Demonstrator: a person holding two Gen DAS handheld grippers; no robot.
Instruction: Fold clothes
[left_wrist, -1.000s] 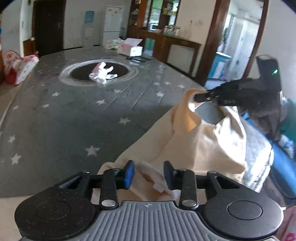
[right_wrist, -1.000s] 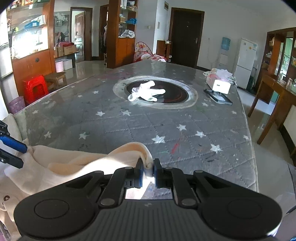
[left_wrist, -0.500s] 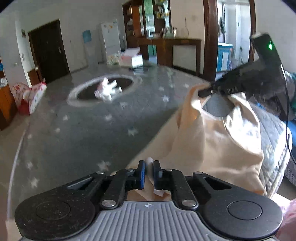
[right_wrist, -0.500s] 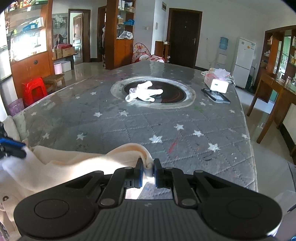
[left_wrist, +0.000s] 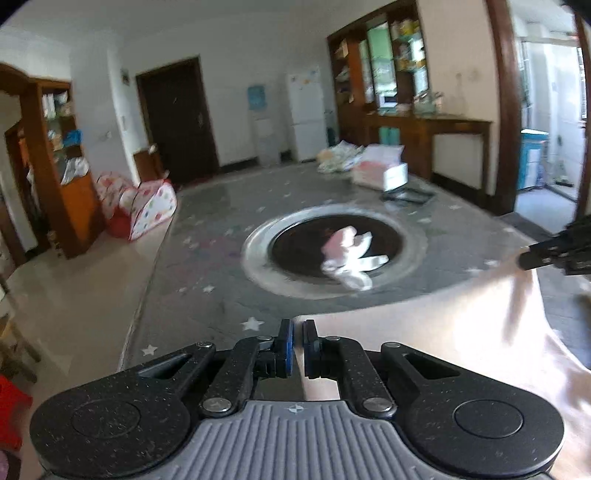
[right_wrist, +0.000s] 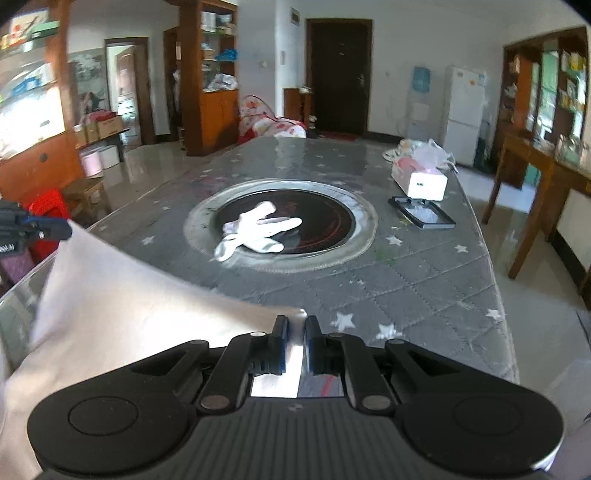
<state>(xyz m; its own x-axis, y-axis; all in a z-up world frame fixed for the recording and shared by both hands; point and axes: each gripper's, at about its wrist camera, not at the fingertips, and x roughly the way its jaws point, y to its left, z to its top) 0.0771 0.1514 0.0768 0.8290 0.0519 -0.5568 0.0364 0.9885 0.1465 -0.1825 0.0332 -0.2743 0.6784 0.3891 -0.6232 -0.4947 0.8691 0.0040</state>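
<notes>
My left gripper (left_wrist: 298, 345) and right gripper (right_wrist: 295, 341) each pinch a corner of the cream garment (right_wrist: 122, 295), stretched taut in the air on the near side of the white glove (right_wrist: 258, 230). Risk: both holds are shallow, so pulling further apart could slip a corner free.

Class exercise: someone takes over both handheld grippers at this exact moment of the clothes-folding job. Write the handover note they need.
Left gripper: shut on one corner of the cream garment.
Right gripper: shut on the opposite corner of the same top edge.
The garment is lifted and stretched between the two grippers above the near end of the star-patterned table cover. White gloves lie in the round centre plate, with a tissue box beyond.
Done: both corners gripped, cloth raised and spread.
Left: lay it flat, then make every fold; none is visible yet.
</notes>
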